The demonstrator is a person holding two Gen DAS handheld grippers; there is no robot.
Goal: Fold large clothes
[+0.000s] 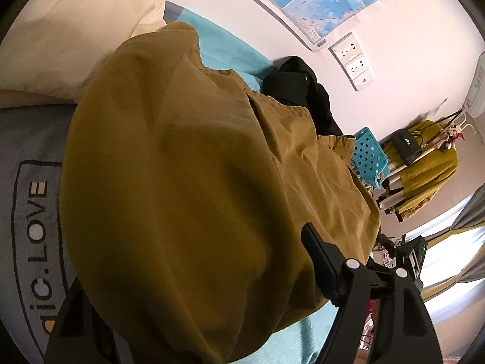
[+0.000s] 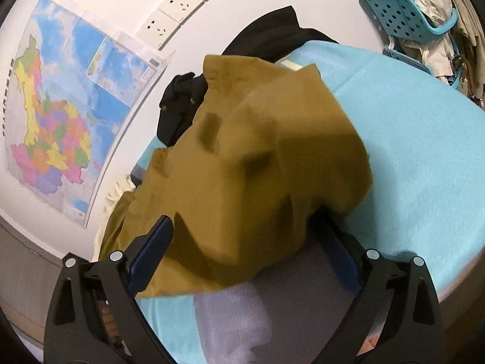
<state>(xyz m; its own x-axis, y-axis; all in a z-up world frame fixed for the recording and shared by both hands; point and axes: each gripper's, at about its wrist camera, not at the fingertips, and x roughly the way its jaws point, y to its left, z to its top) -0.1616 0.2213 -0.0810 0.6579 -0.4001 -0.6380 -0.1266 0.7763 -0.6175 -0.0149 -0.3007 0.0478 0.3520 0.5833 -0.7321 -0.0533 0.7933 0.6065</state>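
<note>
A large mustard-brown garment (image 1: 182,166) lies in a rumpled heap on a bed's light blue sheet (image 2: 409,151). In the left wrist view it fills most of the picture. My left gripper (image 1: 194,267) stands wide, with its right finger (image 1: 321,261) bare beside the cloth's edge and its left finger buried under the cloth. In the right wrist view the mustard-brown garment (image 2: 257,166) has its near edge lying loose between the two spread fingers of my right gripper (image 2: 242,217). Neither blue pad (image 2: 151,251) presses on the cloth.
A black garment (image 1: 297,88) lies bunched by the wall behind the heap. A white pillow (image 1: 66,30) and a grey printed blanket (image 1: 30,151) lie on the bed. A blue perforated basket rack (image 2: 406,18) stands past the bed. A map (image 2: 60,106) and wall sockets (image 2: 178,6) are on the wall.
</note>
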